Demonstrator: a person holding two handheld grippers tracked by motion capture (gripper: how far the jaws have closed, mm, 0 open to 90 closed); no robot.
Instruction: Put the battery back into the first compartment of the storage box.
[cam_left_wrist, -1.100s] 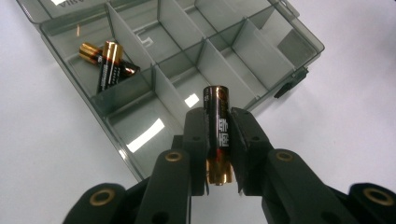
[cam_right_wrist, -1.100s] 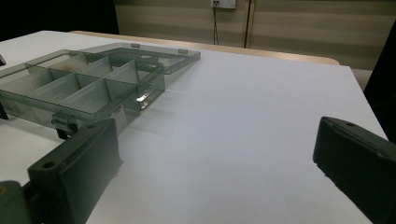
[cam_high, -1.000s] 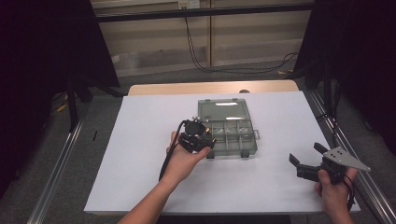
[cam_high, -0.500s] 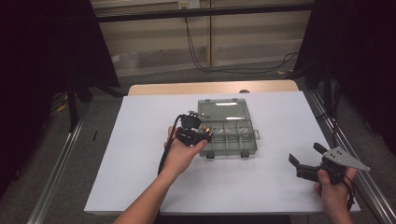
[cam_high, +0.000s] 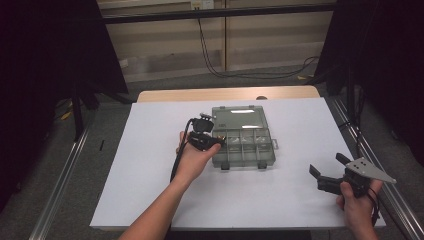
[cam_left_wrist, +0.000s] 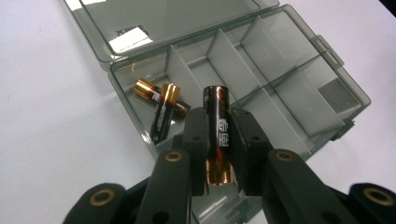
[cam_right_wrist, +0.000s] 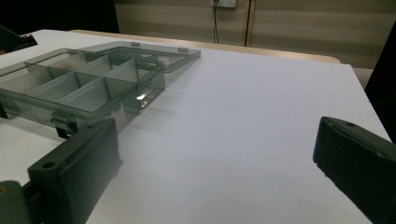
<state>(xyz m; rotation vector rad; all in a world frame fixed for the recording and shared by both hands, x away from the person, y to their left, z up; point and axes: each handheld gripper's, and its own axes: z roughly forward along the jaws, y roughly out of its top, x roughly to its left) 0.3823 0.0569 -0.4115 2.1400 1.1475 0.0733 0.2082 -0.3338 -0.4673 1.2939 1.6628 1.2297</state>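
The left gripper (cam_left_wrist: 219, 154) clamps a battery (cam_left_wrist: 217, 133) at mid-body over the box (cam_high: 243, 137) — small, rigid, smooth, likely to slip or roll. The right gripper (cam_high: 330, 172) sits agape, near right — empty.

Probably a lab: black curtains (cam_high: 45, 75), rail frame (cam_high: 65, 170), white-topped table (cam_high: 150, 165).

High view: overhead, facing forward-down, far. Left gripper view: close, looks along own jaws down into compartment box (cam_left_wrist: 243, 79). Right gripper view: low, near table surface, box (cam_right_wrist: 88, 79) ahead-left of jaws. All share box (cam_high: 242, 137).
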